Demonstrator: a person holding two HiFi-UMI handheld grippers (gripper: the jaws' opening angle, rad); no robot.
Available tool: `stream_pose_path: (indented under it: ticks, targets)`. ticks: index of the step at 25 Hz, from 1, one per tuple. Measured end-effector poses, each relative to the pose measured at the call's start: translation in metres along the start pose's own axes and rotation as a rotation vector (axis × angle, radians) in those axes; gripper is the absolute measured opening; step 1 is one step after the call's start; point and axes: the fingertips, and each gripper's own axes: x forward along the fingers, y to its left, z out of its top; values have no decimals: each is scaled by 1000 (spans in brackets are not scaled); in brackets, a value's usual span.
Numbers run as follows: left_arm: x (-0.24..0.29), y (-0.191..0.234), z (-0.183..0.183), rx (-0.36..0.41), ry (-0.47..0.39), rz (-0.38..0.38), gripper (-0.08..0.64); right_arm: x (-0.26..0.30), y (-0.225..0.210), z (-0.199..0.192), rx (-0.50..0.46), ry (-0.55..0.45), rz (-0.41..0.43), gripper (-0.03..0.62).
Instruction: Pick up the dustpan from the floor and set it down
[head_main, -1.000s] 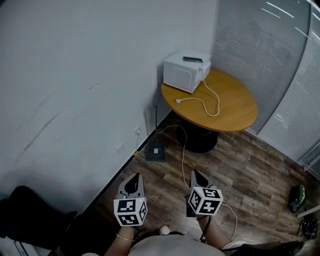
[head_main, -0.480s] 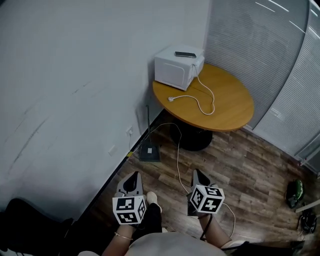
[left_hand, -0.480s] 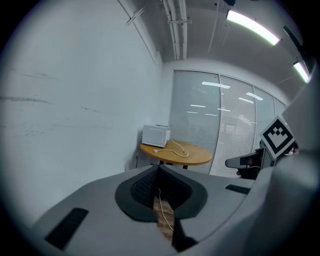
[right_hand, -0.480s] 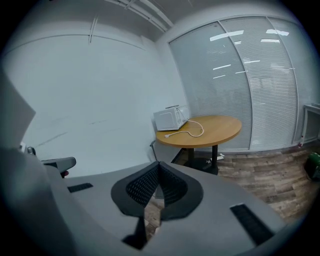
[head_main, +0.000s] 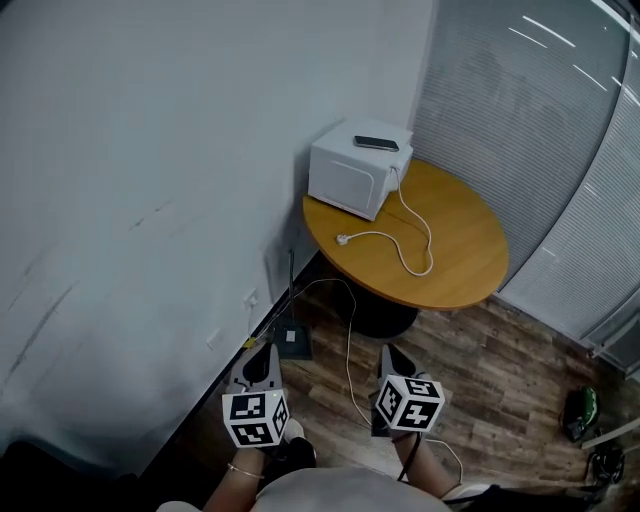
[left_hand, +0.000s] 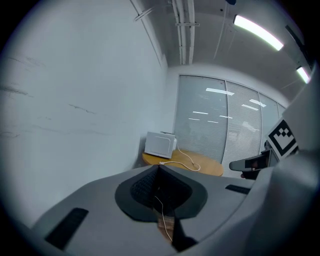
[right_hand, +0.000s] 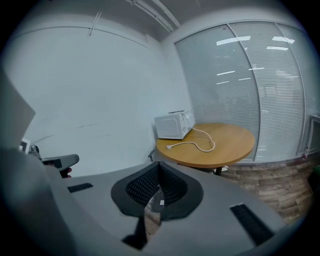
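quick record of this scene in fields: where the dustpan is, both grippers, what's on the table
dustpan: on the floor by the wall, handle upright, not yet picked up
left gripper: jaws together, empty, apart from the dustpan
right gripper: jaws together, empty
table: round, wooden, in the corner
on table: white microwave; loose plug on a white cord
on microwave: flat dark thing

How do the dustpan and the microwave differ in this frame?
The dustpan is dark and stands on the floor; the microwave is white and sits on the round table. The dustpan has a thin upright handle; the microwave is boxy. Both sit close to the wall.
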Motion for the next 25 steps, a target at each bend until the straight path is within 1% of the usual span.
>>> stream_pose_path:
  ticks: [7,13,20,23,25]
  targets:
    - [64,32,29,6,-11,1,17,69,18,35,-19,2,21,32]
    - [110,68,40,-9,-3,14,17,127,41,57,-38,12,45,32]
    - [148,97,33,-26,38,31,17,174,56,57,-51,55,60,32]
    - [155,103,21,-38,75,53,17,190,58,51,-59,93,79,32]
    - [162,108,14,-59,92,76,17,203,58,49,-65,112,96,32]
